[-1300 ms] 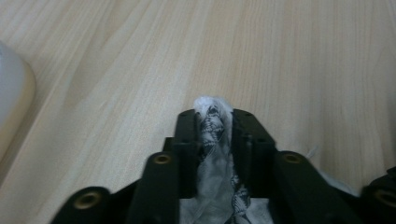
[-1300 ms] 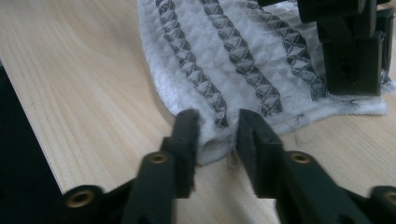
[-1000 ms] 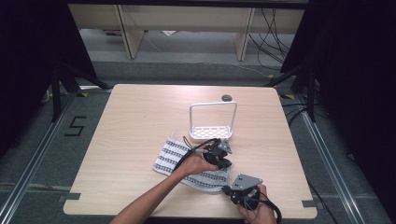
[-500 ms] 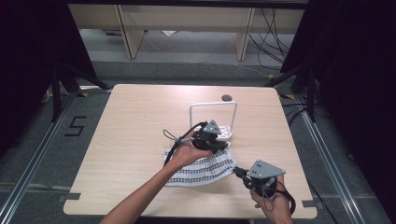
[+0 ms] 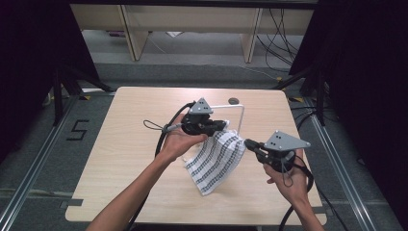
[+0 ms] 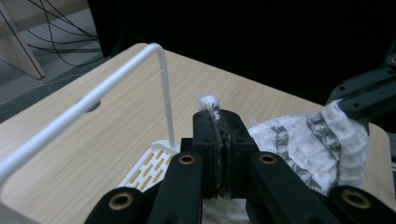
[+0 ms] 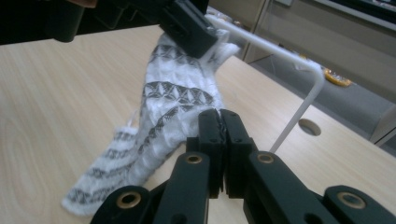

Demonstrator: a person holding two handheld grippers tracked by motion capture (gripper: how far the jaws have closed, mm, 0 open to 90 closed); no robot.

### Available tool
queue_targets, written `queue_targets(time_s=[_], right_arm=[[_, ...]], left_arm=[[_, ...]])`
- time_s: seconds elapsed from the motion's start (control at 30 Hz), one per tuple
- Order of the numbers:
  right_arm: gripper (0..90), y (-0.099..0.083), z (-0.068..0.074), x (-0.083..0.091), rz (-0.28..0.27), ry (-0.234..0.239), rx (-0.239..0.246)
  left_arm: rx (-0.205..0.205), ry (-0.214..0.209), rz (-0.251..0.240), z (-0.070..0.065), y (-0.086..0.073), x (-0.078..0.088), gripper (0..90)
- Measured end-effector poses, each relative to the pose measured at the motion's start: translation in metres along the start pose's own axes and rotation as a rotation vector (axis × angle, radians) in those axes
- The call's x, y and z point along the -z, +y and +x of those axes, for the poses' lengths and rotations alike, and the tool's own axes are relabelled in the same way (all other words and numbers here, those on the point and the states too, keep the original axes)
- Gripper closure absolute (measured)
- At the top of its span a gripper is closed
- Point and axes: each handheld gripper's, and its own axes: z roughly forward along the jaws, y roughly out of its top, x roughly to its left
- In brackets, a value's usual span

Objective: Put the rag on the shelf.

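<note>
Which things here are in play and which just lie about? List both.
In play:
- cloth, lifted off the table at its top edge
- left tongs, shut on the cloth
- right tongs, shut on the cloth
- white rack, right behind

Lying about:
- cables on the floor
- hole in the table

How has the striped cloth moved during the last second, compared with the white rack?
Yes: the striped cloth has been lifted off the table toward the white rack, one end hanging down.
</note>
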Motion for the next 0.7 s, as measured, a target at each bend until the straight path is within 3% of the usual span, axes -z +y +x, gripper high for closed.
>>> queue_targets(time_s=[0.17, 0.33, 0.37, 0.47, 0.5, 0.6, 0.63, 0.7], right_arm=[[89.3, 0.018, -0.012, 0.000, -0.010, 0.006, -0.006], [89.3, 0.033, -0.021, -0.001, -0.032, -0.002, 0.019], [89.3, 0.036, -0.021, -0.001, -0.029, 0.010, 0.000], [89.3, 0.041, -0.024, -0.001, -0.054, -0.021, 0.031], [89.3, 0.046, -0.024, -0.001, -0.046, 0.003, 0.003], [89.3, 0.052, -0.028, -0.001, -0.069, -0.018, 0.027], [89.3, 0.054, -0.028, -0.002, -0.057, 0.000, 0.004], [89.3, 0.062, -0.034, -0.004, -0.076, -0.012, 0.020]], left_arm=[[0.009, 0.018, -0.023, 0.001, 0.007, 0.010, 85.6], [0.015, 0.031, -0.055, 0.003, 0.014, 0.019, 85.6], [0.017, 0.031, -0.052, 0.003, 0.015, 0.021, 85.6], [0.012, 0.036, -0.058, 0.003, 0.019, 0.025, 85.6], [0.013, 0.041, -0.068, 0.003, 0.024, 0.029, 85.6], [0.011, 0.045, -0.080, 0.004, 0.029, 0.034, 85.6], [0.006, 0.048, -0.081, 0.004, 0.032, 0.035, 85.6], [0.008, 0.056, -0.093, 0.005, 0.040, 0.040, 85.5]])
